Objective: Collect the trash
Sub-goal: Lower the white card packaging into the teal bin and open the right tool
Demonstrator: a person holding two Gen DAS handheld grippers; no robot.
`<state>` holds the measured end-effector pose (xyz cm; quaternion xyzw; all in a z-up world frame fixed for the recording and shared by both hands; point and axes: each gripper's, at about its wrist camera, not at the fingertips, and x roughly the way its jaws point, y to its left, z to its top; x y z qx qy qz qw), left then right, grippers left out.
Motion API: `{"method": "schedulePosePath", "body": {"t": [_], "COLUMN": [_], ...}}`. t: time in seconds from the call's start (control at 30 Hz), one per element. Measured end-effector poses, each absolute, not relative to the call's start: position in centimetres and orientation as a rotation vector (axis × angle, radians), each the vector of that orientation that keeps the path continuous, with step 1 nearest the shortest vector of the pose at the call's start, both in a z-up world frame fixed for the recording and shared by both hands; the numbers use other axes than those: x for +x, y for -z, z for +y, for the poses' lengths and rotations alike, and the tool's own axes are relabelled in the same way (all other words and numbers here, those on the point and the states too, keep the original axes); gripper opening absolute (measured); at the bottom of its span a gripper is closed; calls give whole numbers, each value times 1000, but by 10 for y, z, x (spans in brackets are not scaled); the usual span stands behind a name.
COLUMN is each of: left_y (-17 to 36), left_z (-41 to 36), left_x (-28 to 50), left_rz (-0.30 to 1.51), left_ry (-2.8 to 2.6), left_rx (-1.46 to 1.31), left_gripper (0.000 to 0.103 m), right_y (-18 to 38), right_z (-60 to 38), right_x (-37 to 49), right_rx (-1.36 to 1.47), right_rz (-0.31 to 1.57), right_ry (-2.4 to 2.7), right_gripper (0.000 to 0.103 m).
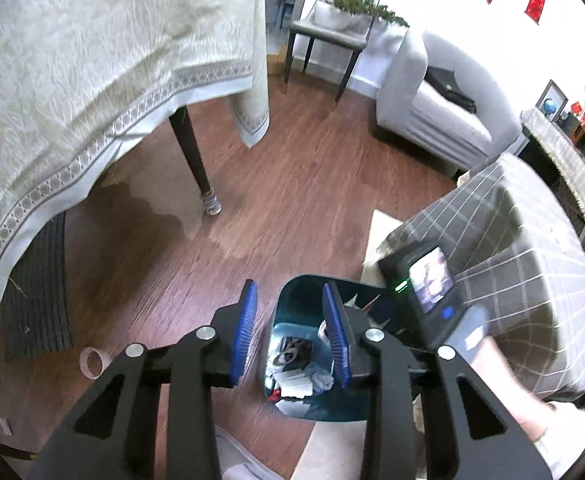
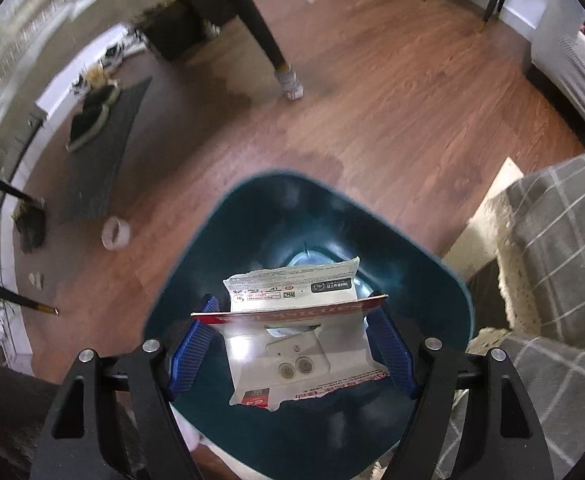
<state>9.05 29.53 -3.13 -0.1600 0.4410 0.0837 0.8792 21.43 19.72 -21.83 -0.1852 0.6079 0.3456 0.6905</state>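
A dark teal trash bin (image 1: 288,304) stands on the wood floor, with paper and wrapper scraps inside. My left gripper (image 1: 290,332) is open and empty, held above the bin's left rim. In the right wrist view the bin (image 2: 252,216) fills the lower middle. My right gripper (image 2: 292,344) is over the bin mouth with its blue fingers (image 2: 190,344) spread wide on either side of a torn white and red package (image 2: 296,320). I cannot tell whether the fingers press on the package or it is loose between them.
A tape roll (image 2: 115,233) lies on the floor left of the bin, also in the left wrist view (image 1: 92,362). A clothed table (image 1: 92,60) with dark legs stands at the left, a dark mat (image 2: 104,152) under it. A checked sofa (image 1: 504,248) is at the right.
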Motion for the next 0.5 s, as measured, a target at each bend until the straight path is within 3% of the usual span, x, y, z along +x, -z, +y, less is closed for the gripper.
{"method": "schedulePosePath", "body": {"t": [0.27, 0.5], "left_y": [13, 2], "left_z": [284, 275], "left_x": [89, 92], "left_rz": [873, 853], "left_ry": [-144, -128], "left_rx": [-317, -290], "left_gripper": [35, 35], "right_y": [248, 251], "right_z": [191, 180], "right_x": [207, 203], "right_rx": [-502, -548], "right_rz": [1419, 1418], "right_ry": [-738, -724], "right_gripper": [78, 86]}}
